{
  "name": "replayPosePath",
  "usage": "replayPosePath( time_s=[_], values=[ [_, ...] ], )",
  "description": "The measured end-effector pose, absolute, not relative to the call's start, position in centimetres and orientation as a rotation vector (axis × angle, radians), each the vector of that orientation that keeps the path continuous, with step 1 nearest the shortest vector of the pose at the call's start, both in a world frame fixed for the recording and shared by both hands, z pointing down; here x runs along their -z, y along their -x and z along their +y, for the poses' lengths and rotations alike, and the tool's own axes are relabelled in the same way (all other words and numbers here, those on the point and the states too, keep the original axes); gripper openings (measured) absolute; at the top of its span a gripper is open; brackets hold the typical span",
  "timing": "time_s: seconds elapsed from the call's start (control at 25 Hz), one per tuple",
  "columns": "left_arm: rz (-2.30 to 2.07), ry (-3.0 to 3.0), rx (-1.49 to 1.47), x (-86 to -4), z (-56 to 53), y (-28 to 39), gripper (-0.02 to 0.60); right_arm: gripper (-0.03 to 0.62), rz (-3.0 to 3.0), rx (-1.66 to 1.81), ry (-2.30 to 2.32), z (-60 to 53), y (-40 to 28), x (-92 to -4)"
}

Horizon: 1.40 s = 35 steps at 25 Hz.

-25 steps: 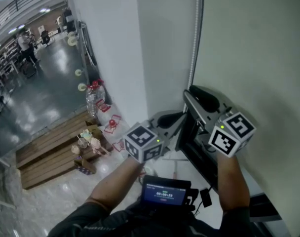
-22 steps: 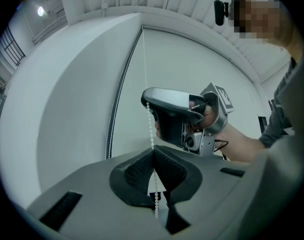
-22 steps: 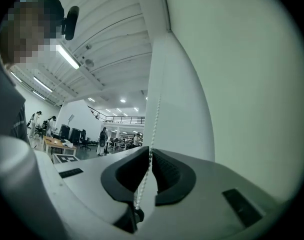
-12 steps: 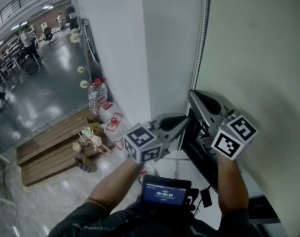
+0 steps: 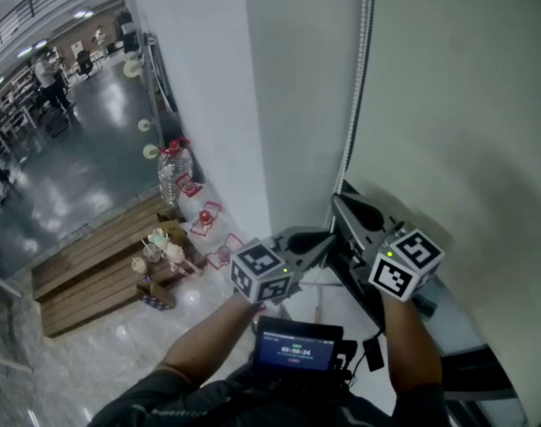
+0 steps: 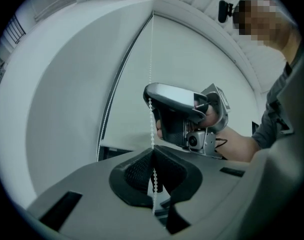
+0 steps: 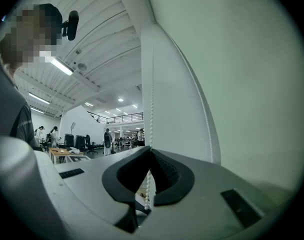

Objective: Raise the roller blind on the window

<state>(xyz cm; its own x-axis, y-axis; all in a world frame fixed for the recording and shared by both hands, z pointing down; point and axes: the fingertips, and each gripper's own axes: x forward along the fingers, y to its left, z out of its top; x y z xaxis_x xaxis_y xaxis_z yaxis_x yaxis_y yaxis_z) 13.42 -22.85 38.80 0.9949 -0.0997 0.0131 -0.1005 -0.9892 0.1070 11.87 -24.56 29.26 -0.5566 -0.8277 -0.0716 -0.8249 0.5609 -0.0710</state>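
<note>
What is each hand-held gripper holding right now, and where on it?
Both are shut on the blind's bead chain, each pinching a hanging stretch at its jaw tips; the right hand-held gripper grips higher than the left hand-held gripper.

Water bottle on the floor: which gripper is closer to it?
Left. The left gripper, shut on the bead chain, sits on the side of the water bottle; the right gripper grips the chain above, over by the roller blind.
</note>
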Motion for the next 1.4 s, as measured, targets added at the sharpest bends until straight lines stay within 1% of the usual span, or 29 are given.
replayPosePath(
  time_s=[0.16,0.36,0.48,0.52,0.72,0.92,1.08,1.12,1.32,1.36,1.4],
  values=[
    [-0.142,-2.974,0.000,-40.2,-22.8,-13.2,-0.003,0.002,2.681,0.095,1.414,-24.3,-12.1,-30.6],
    [-0.112,-2.980,-0.001,-39.5,-22.7,-12.3,0.001,0.002,2.678,0.083,1.404,-24.0,-12.4,-30.2],
    [-0.131,-2.979,0.014,-38.3,-23.5,-10.6,0.054,0.002,2.677,0.084,1.395,-24.0,-12.4,-30.2],
    [-0.140,-2.985,0.031,-37.7,-23.8,-10.0,0.060,0.002,2.677,0.083,1.391,-24.1,-12.4,-30.4],
    [-0.110,-3.022,0.200,-31.7,-24.0,-8.6,0.060,0.002,2.681,0.081,1.372,-23.9,-11.9,-30.9],
    [0.008,-3.098,0.306,-24.1,-22.7,-10.9,0.060,0.002,2.688,0.080,1.358,-23.7,-11.4,-30.7],
    [-0.030,-3.169,0.170,-23.0,-24.1,-12.9,0.058,0.002,2.678,0.078,1.364,-24.2,-11.3,-30.8],
    [-0.056,-3.173,0.154,-23.0,-24.4,-13.1,0.007,0.002,2.673,0.080,1.370,-24.2,-11.4,-30.7],
    [-0.085,-3.163,0.197,-22.8,-24.3,-12.9,0.003,0.002,2.667,0.086,1.383,-23.7,-12.0,-30.7],
    [-0.086,-3.161,0.211,-22.8,-24.4,-12.9,0.010,0.002,2.667,0.085,1.383,-23.7,-12.1,-30.7],
    [-0.085,-3.156,0.231,-22.6,-24.6,-12.7,0.059,0.002,2.667,0.086,1.382,-23.8,-12.1,-30.7]
  ],
)
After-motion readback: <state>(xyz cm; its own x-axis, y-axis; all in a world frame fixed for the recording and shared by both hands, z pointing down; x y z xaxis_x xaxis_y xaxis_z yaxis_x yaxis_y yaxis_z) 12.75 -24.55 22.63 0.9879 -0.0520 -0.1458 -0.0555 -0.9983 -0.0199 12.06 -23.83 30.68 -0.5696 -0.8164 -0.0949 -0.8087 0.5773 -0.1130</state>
